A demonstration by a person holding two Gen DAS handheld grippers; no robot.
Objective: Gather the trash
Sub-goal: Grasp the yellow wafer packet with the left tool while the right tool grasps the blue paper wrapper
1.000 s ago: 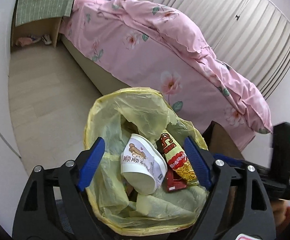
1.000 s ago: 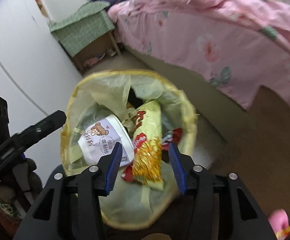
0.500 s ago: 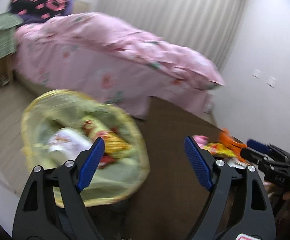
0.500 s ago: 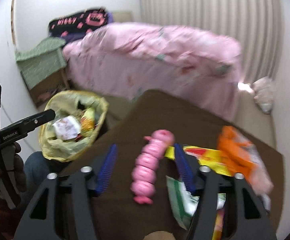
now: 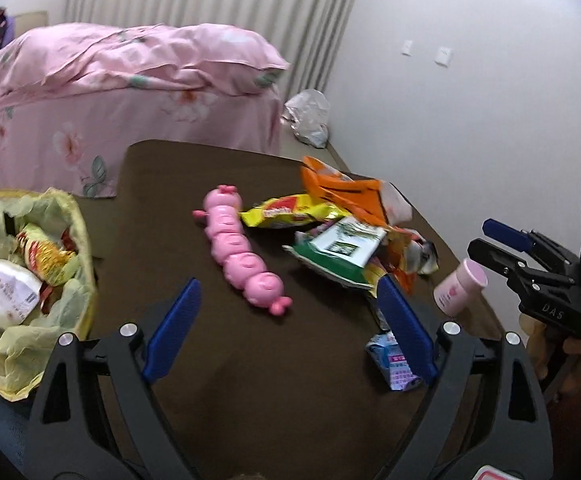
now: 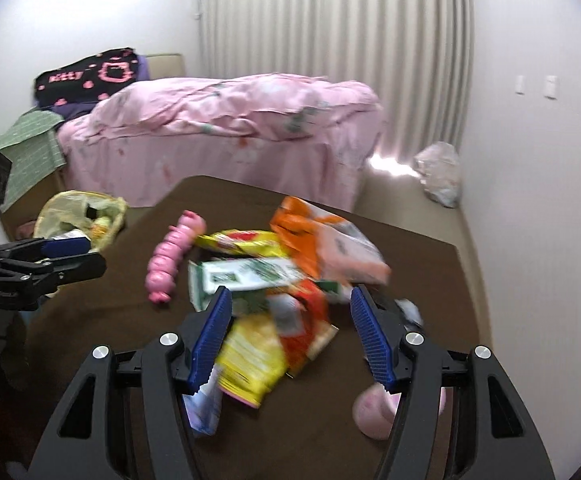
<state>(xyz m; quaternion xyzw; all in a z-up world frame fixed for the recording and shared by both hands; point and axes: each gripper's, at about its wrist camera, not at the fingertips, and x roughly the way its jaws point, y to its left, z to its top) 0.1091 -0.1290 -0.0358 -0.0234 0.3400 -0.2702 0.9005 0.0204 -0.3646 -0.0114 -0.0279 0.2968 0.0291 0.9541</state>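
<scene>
- Trash wrappers (image 6: 274, 280) lie in a loose heap on the dark brown table (image 5: 250, 380), ahead of both tongs; neither pair touches any of it.
- Right gripper (image 6: 290, 340) hangs over the near edge of the heap with its jaws wide apart and nothing clamped; a yellow packet (image 6: 250, 356) and an orange-red wrapper show in the gap below its blue pads.
- Left gripper (image 5: 286, 328) has just been spreading wider; its jaws stand apart over bare tabletop, empty.
- Just past its tips lies a pink caterpillar toy (image 5: 242, 252), left of the heap.
- A small blue-and-white packet (image 5: 394, 364) lies by its right finger, a pink bottle (image 5: 460, 286) further right.
- Off the table's left edge stands the yellow-lined bin (image 5: 22, 280), holding a white cup and snack bags.
- Beyond is a bed with pink bedding (image 6: 226, 128).
</scene>
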